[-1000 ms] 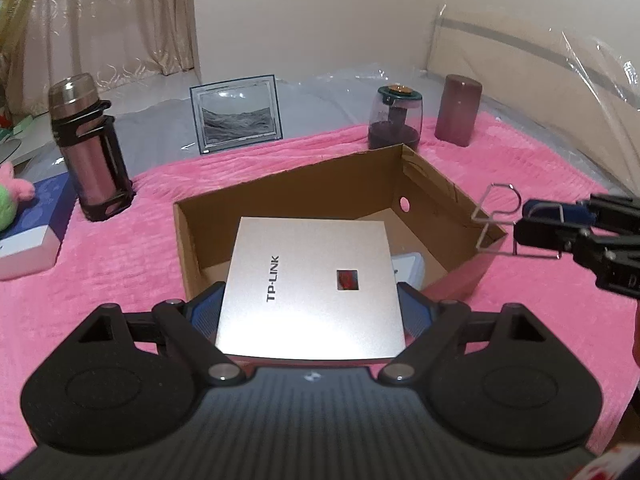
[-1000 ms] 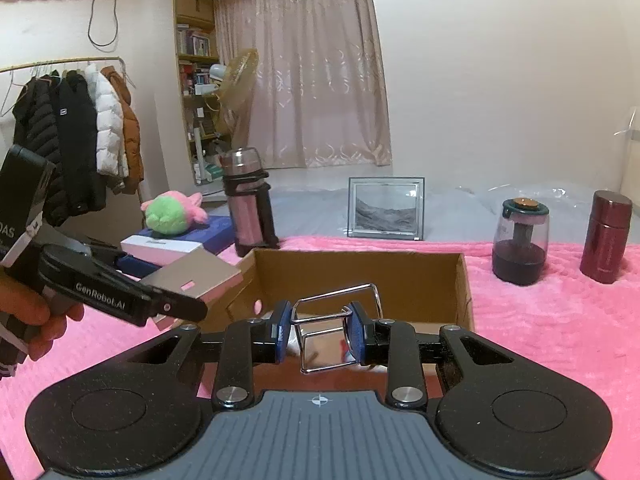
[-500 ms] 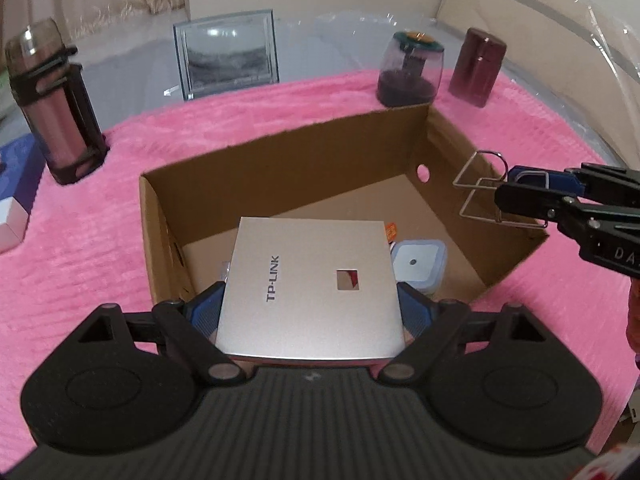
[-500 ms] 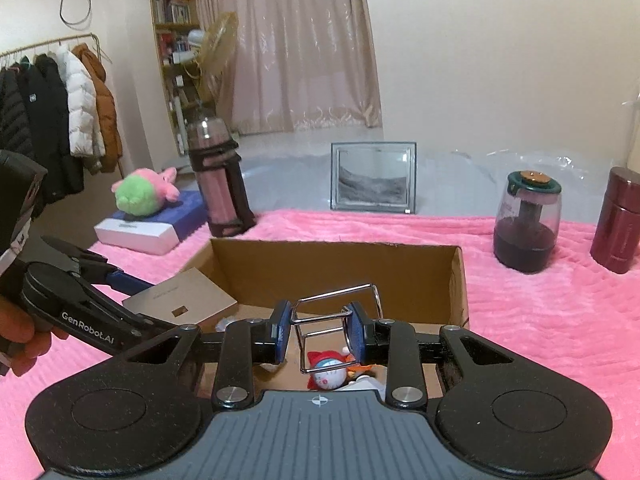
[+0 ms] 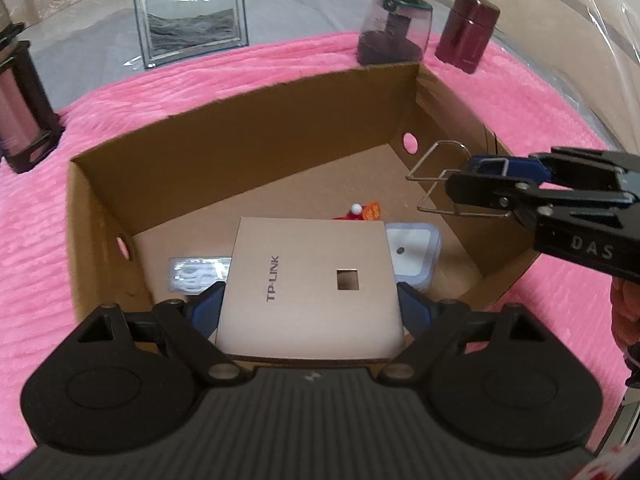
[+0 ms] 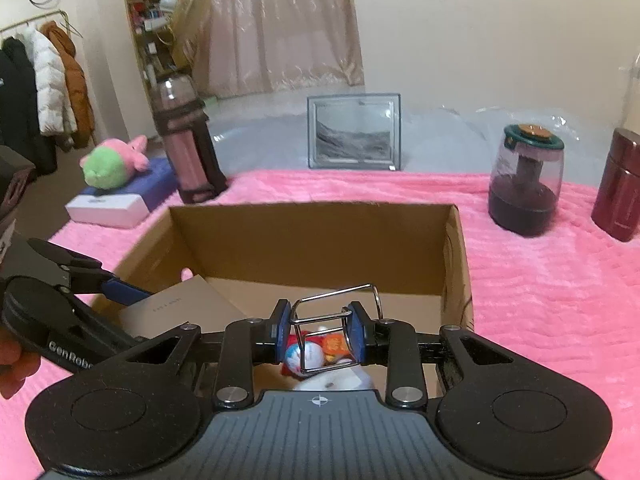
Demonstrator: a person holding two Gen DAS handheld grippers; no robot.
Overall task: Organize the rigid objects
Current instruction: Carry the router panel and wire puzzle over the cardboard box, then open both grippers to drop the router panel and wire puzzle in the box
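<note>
Both grippers lower, nearer cardboard box (image 5: 256, 132); TP-LINK box (image 5: 310, 284) now over interior (wire frame (image 6: 336, 320) too).

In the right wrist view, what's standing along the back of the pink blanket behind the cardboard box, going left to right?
Plush toy → pink flask → framed picture → clear jar with green lid → dark red canister.

Matte black plastic throughout on the left gripper (image 5: 310, 308): two round discs on the housing, a ribbed dark-grey centre panel, triangular cut-outs in the linkage arms, silver screws at the pivots, blue pads (image 5: 206, 308) on the fingers. Same build on the right gripper (image 6: 320, 332), blue pads (image 6: 357, 330) again. White lettering: "DAS" on one side, "GenRobo" on the other.
</note>
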